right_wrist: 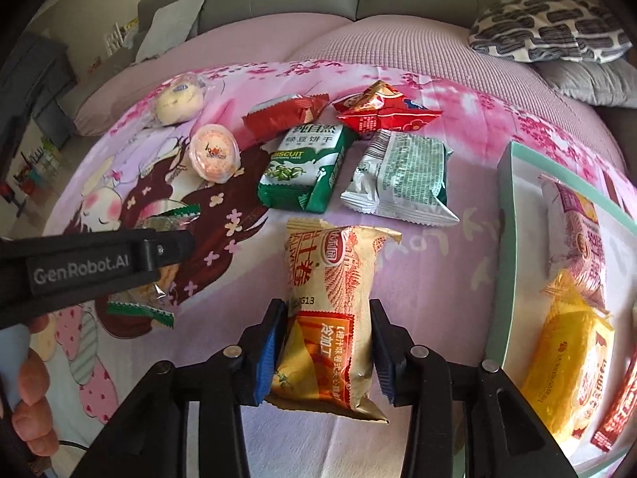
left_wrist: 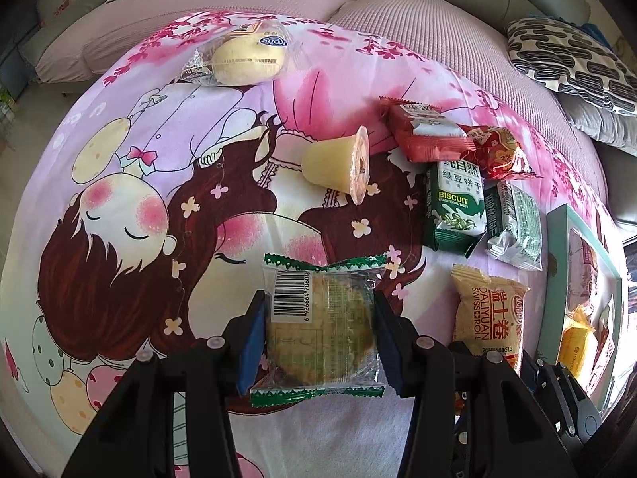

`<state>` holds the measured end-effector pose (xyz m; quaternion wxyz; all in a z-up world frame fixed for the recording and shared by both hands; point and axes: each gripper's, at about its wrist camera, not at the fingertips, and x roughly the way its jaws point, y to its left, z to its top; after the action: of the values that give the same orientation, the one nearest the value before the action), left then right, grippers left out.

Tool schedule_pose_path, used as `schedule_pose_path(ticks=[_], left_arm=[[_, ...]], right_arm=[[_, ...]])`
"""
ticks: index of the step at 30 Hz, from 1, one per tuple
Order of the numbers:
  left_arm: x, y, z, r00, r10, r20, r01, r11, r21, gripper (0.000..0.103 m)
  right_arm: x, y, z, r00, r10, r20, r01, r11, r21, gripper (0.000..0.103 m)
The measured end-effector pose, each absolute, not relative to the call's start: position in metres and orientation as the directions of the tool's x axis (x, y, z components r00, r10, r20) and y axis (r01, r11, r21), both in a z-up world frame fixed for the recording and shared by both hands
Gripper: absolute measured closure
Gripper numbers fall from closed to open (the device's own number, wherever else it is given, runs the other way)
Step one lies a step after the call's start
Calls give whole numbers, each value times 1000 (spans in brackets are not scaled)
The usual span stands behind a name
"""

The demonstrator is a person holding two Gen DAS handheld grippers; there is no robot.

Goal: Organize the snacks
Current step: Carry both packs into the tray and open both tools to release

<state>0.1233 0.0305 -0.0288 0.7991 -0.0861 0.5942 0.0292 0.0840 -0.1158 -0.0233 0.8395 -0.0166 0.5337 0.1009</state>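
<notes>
My left gripper [left_wrist: 318, 302] is shut on a clear-wrapped round cake [left_wrist: 322, 330] with green zigzag ends, pointing down over the cartoon bedsheet [left_wrist: 159, 199]. The blue pads press both sides of the packet. In the right wrist view my right gripper [right_wrist: 327, 310] is shut on a tan and orange Swiss roll packet [right_wrist: 334, 279], which is pinched at its lower half. The same packet [left_wrist: 489, 310] shows at the right of the left wrist view. To the right stands a shallow teal-rimmed box [right_wrist: 505, 239] holding a pink packet [right_wrist: 577, 239] and a yellow packet [right_wrist: 565, 362].
On the sheet lie a jelly cup [right_wrist: 215, 153], a wrapped bun [left_wrist: 249, 59], a green biscuit pack [right_wrist: 306, 167], a silver-green pack [right_wrist: 402, 175] and two red packets [right_wrist: 282, 115] [right_wrist: 382, 109]. A patterned pillow [right_wrist: 549, 28] sits at the back right. A hand [right_wrist: 32, 390] holds the left gripper.
</notes>
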Motion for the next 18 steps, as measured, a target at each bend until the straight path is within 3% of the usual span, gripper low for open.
schedule_pose_path(ticks=[8, 18], left_arm=[[128, 26, -39, 263, -42, -964, -144, 986, -83, 51], [133, 19, -48, 254, -20, -967, -138, 989, -56, 51]], right_arm=[[80, -104, -29, 435, 95, -895, -231, 973, -9, 57], [80, -104, -28, 446, 100, -889, -238, 971, -10, 57]])
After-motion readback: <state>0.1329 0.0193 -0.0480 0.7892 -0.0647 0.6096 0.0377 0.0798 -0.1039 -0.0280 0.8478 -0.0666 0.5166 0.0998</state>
